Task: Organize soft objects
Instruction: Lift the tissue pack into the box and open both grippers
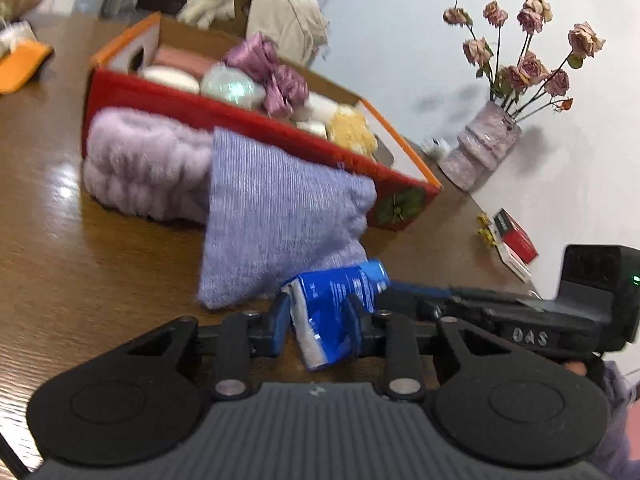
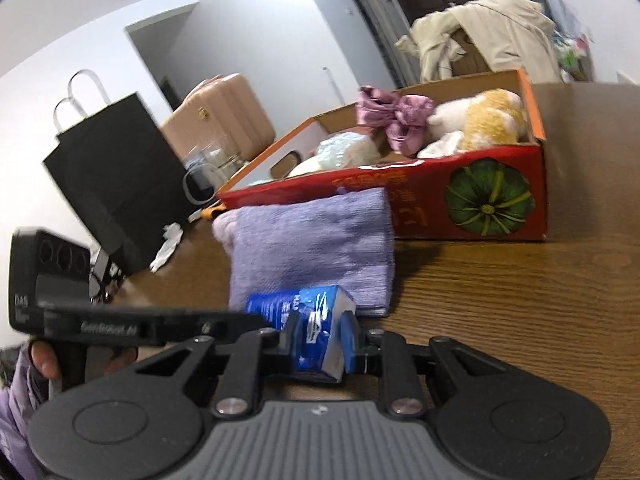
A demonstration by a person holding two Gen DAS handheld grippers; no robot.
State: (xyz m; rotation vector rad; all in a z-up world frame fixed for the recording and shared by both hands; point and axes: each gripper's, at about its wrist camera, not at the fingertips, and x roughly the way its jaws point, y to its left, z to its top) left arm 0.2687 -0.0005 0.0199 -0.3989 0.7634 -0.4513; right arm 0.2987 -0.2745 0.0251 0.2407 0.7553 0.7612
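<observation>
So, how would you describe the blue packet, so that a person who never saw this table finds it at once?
Start at the red cardboard box on the wooden table. A lilac knitted cloth leans against its front. Just before that cloth is the blue packet, pinched by both grippers: the only glossy, printed blue-and-white thing among soft fabrics.

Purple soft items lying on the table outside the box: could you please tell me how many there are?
2: a fluffy lilac roll against the red box, and a knitted lavender cloth leaning beside it. Others may be hidden behind them.
</observation>
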